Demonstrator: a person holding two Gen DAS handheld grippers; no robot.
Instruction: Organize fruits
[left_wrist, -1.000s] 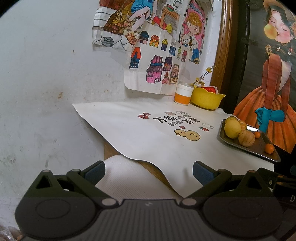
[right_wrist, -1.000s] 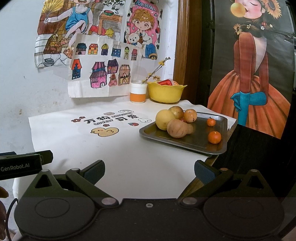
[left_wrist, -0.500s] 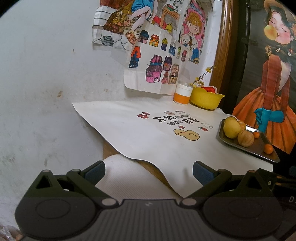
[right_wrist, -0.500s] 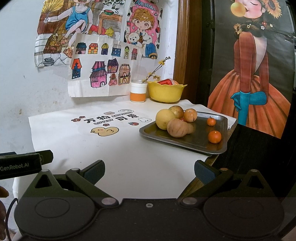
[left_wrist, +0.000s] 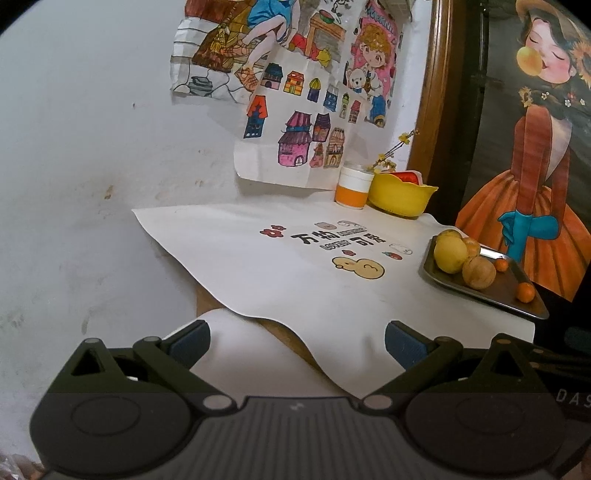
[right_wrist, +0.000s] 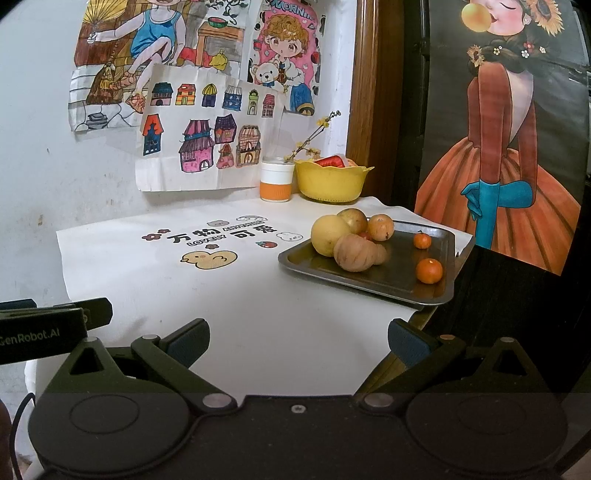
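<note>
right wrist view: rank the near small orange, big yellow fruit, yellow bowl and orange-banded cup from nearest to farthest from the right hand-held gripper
1. near small orange, tray's right front
2. big yellow fruit, tray's left
3. yellow bowl and orange-banded cup, side by side at the wall: too close to call

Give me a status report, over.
Both grippers open, empty, short of the tray. Fruit untouched on it. Nothing in the way.
</note>
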